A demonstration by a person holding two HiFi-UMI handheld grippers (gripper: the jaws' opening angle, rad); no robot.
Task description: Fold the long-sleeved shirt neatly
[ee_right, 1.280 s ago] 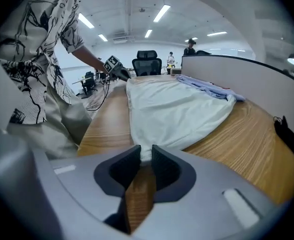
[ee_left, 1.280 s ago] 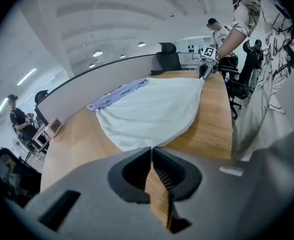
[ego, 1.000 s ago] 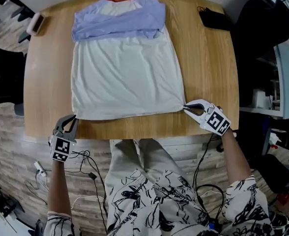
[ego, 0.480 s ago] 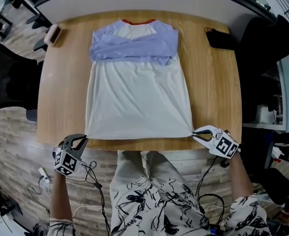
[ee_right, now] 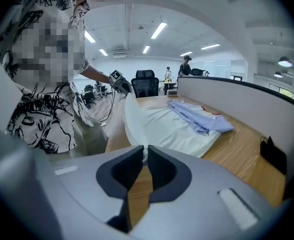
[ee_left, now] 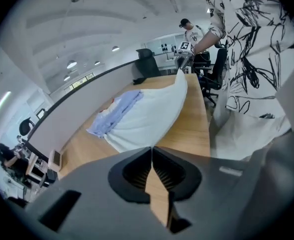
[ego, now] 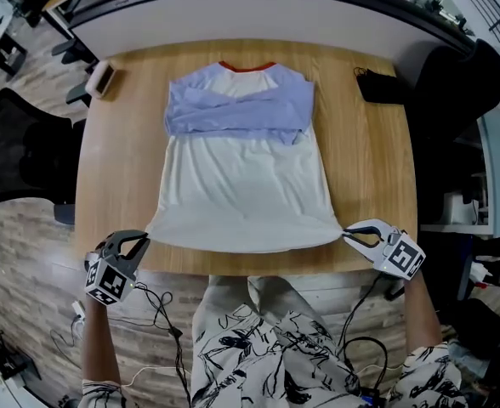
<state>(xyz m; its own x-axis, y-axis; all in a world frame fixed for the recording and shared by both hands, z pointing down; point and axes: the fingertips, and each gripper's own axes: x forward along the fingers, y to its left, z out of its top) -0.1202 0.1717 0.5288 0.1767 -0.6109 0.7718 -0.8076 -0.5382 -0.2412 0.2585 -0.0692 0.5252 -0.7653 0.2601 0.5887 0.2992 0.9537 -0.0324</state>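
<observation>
Left gripper (ego: 142, 239) and right gripper (ego: 348, 232) are each clamped on a hem corner of the shirt (ego: 241, 189). Light, limp cloth that will likely sag mid-hem. Corners look like the right hold.

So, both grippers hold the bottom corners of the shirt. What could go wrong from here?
1. The left gripper and right gripper pinch only the corner tips of the shirt; one may slip out, skewing the fold.
2. The hem hangs slack between them and may crease.
3. The blue sleeves lie loose across the chest; a drag could disturb them.
</observation>
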